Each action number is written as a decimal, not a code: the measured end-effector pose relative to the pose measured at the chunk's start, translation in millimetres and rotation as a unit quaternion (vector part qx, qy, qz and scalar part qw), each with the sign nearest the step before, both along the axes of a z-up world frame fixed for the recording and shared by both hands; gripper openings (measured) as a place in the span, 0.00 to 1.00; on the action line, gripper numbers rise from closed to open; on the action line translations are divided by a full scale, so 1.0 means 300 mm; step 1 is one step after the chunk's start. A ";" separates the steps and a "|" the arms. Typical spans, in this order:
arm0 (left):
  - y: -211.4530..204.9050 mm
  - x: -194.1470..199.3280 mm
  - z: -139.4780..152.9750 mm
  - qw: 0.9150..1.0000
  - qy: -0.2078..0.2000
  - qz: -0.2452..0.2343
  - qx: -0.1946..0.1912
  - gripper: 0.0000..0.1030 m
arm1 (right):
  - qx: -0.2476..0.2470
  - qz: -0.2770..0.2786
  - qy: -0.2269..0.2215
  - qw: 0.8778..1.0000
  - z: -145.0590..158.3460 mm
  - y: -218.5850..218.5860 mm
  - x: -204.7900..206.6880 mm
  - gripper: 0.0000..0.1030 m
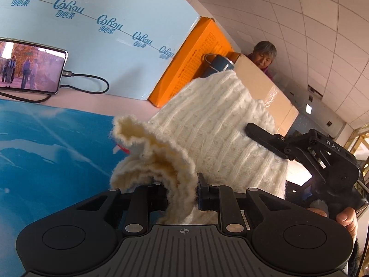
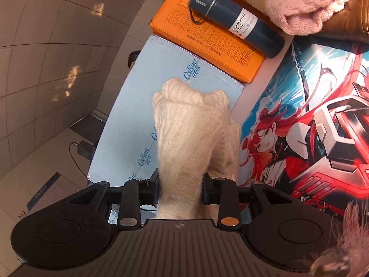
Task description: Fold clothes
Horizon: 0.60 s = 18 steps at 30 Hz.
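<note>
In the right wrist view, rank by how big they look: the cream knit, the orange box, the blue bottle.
1. cream knit, but it sits in the right tool close to the lens, so it may only look largest.
2. orange box, close behind the knit.
3. blue bottle, clearly smallest.

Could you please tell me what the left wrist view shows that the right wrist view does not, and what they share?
Only the left wrist view shows the black phone playing video, its black cable and the right gripper pinching the cream knitted sweater.

Only the right wrist view shows the folded pink fuzzy garment and the red-haired anime mat.

Both show the sweater, orange box, dark blue vacuum bottle and light blue printed box.
</note>
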<state>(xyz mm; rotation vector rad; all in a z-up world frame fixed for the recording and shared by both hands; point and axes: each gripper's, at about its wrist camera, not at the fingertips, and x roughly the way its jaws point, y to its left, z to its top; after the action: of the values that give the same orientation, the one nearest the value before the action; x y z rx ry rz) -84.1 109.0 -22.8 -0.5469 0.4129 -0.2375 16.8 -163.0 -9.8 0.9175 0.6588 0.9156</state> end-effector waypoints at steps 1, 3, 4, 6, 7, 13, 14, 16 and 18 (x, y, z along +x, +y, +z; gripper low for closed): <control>-0.013 0.005 0.012 1.000 -0.007 0.002 -0.007 0.19 | 0.008 0.003 -0.011 1.000 0.016 -0.019 0.001 0.29; -0.041 0.025 0.038 1.000 -0.018 -0.001 -0.018 0.19 | 0.021 0.001 -0.027 0.999 0.045 -0.067 0.015 0.29; -0.056 0.041 0.053 1.000 -0.021 -0.006 -0.021 0.19 | 0.028 0.000 -0.034 0.999 0.059 -0.090 0.023 0.29; -0.096 0.087 0.087 0.999 -0.029 -0.014 -0.019 0.19 | 0.040 -0.004 -0.050 0.998 0.087 -0.140 0.039 0.29; -0.118 0.111 0.104 0.999 -0.035 -0.017 -0.014 0.19 | 0.043 -0.012 -0.059 0.997 0.097 -0.173 0.053 0.29; -0.269 0.310 0.159 0.997 -0.065 -0.031 -0.007 0.19 | 0.067 -0.055 -0.082 0.993 0.099 -0.347 0.152 0.29; -0.292 0.341 0.164 0.997 -0.069 -0.034 -0.005 0.19 | 0.071 -0.062 -0.085 0.992 0.096 -0.374 0.169 0.29; -0.333 0.401 0.175 0.996 -0.077 -0.042 0.001 0.19 | 0.075 -0.076 -0.093 0.990 0.094 -0.420 0.212 0.29; -0.364 0.465 0.188 0.995 -0.087 -0.047 0.003 0.19 | 0.076 -0.088 -0.108 0.987 0.106 -0.450 0.261 0.29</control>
<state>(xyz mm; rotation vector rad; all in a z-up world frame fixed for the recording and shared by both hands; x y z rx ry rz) 55.4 -0.1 33.6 -0.4970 0.2713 -0.3717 95.0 -297.9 21.9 0.9793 0.3207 0.8995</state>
